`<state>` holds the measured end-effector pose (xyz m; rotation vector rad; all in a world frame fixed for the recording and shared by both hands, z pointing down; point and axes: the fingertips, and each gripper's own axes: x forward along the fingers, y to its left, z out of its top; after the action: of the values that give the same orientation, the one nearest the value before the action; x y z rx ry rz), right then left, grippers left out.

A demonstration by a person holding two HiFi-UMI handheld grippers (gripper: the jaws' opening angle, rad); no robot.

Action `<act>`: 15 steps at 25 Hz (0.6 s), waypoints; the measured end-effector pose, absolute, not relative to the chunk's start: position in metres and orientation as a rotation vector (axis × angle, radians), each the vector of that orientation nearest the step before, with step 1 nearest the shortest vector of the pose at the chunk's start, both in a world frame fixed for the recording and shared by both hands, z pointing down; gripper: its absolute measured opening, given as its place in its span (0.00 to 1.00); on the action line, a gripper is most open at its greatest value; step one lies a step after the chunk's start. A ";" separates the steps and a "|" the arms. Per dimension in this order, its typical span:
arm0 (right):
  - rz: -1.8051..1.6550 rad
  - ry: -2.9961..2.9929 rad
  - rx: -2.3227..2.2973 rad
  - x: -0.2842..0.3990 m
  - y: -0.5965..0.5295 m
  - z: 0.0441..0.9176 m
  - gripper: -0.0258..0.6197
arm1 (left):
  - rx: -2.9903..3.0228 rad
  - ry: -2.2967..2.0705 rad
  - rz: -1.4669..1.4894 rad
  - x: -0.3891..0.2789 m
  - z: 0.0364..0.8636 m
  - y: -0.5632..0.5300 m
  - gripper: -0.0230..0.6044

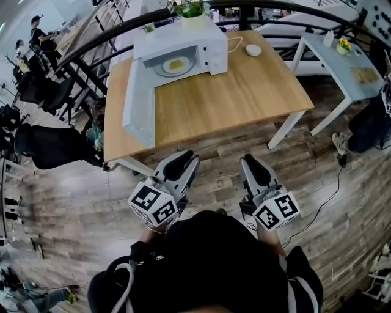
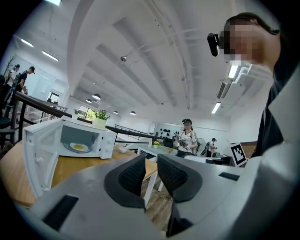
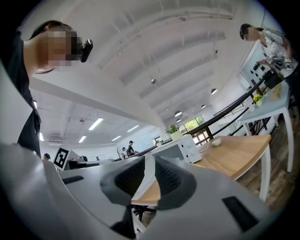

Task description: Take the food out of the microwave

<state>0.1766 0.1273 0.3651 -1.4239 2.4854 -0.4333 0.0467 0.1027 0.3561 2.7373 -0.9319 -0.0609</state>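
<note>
A white microwave stands at the far side of the wooden table, its door swung wide open to the left. Inside lies a plate with yellow food, which the left gripper view also shows as yellow food. Both grippers hang over the floor short of the table's near edge. My left gripper points at the table, its jaws a narrow gap apart with nothing between them. My right gripper is beside it, jaws also slightly apart and empty.
A potted plant sits on the microwave; a small white round object with a cable lies to its right. A white side table stands at right, black chairs at left, a dark railing behind. People stand in the background.
</note>
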 end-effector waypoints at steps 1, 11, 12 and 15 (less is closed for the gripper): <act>-0.436 2.487 -1.419 0.177 0.125 0.366 0.12 | 2.732 -0.941 -0.064 0.047 0.356 0.101 0.13; -0.437 2.520 -1.399 0.181 0.098 0.370 0.14 | 2.708 -0.988 -0.095 0.051 0.364 0.070 0.14; -0.434 2.520 -1.407 0.182 0.094 0.370 0.14 | 2.709 -0.980 -0.098 0.053 0.365 0.066 0.14; -0.427 2.518 -1.433 0.189 0.081 0.369 0.15 | 2.710 -0.956 -0.109 0.060 0.369 0.047 0.14</act>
<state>0.1891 0.0806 0.3689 -1.4332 2.5184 -0.4274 0.0603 0.0472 0.3689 2.7101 -0.9563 -0.1089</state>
